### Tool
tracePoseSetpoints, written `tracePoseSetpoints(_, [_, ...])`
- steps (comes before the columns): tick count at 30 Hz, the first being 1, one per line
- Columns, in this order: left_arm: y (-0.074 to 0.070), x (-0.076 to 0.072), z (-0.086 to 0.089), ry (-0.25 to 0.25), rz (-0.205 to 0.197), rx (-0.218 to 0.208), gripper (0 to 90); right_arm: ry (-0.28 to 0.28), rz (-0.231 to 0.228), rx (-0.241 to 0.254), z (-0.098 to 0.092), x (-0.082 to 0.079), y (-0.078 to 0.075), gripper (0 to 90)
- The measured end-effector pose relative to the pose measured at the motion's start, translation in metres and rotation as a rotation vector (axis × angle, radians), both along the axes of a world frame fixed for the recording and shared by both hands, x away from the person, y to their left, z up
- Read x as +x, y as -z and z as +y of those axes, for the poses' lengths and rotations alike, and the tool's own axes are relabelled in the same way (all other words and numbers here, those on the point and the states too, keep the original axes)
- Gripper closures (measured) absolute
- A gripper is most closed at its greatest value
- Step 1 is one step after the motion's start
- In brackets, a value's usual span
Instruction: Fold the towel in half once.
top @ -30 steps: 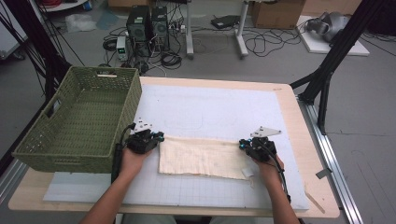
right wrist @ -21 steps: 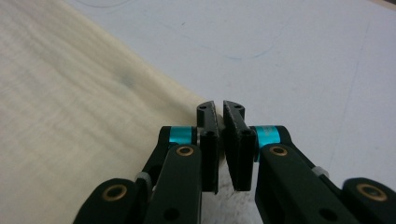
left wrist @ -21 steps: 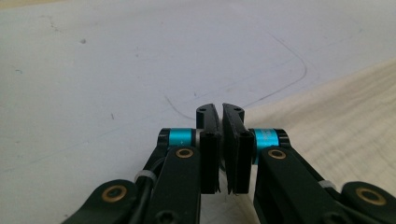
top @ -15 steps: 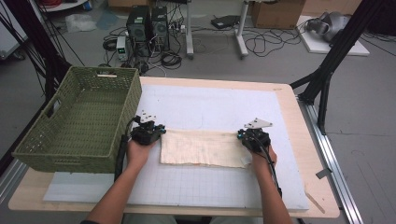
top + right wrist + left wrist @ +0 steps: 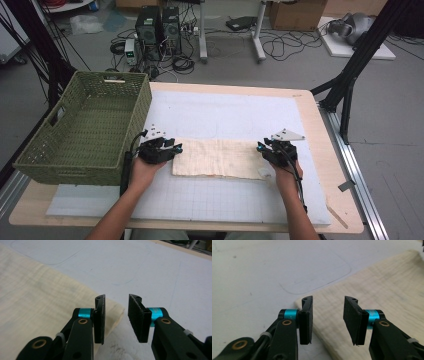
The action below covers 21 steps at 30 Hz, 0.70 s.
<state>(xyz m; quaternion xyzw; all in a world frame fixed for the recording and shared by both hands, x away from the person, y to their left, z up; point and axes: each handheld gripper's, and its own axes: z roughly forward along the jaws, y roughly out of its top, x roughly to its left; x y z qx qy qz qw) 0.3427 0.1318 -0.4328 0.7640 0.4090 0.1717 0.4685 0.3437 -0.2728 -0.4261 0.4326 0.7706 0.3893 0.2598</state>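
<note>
The left gripper is seen released at the left end of the cream cloth; its jaws have just been opening, and in the left gripper view the cloth's corner lies under the gap with neither pad pressing on it. The right gripper is likewise released at the opposite end, its jaws also just opened, with the other corner lying flat below and slightly to one side of the gap. The cloth is spread, apparently folded into a long strip, on the white mat, its long axis running straight from one gripper to the other. Each end is thus equally near its own hand. Both forearms are brought in from the near edge, with the grippers held low and pointed inward toward each other. The green basket is placed to the left, nearer the left hand.
</note>
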Motion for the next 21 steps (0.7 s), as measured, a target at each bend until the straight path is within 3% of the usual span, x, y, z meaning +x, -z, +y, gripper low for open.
tracePoseSetpoints(2, [0.002,-0.004,0.0,0.012,0.026,0.003,60.9,-0.037,0.005,0.015,-0.001,-0.008,0.0,67.8])
tracePoseSetpoints(4, [0.005,-0.008,0.001,0.02,0.028,0.005,61.0,-0.111,0.048,0.03,0.0,-0.016,0.003,68.8])
tracePoseSetpoints(8, [0.011,-0.014,0.003,0.036,0.05,0.024,61.0,-0.219,0.116,-0.017,0.007,-0.03,0.011,69.8])
tracePoseSetpoints(12, [0.016,-0.019,0.002,0.058,0.067,0.035,62.2,-0.222,0.144,-0.051,0.008,-0.034,0.018,68.1])
tracePoseSetpoints(19, [0.018,-0.025,-0.002,0.069,0.056,0.11,64.2,-0.163,0.136,-0.032,-0.003,-0.034,0.02,64.1])
tracePoseSetpoints(21, [0.018,-0.025,-0.001,0.083,0.056,0.104,63.5,-0.143,0.137,-0.019,-0.008,-0.036,0.02,62.6])
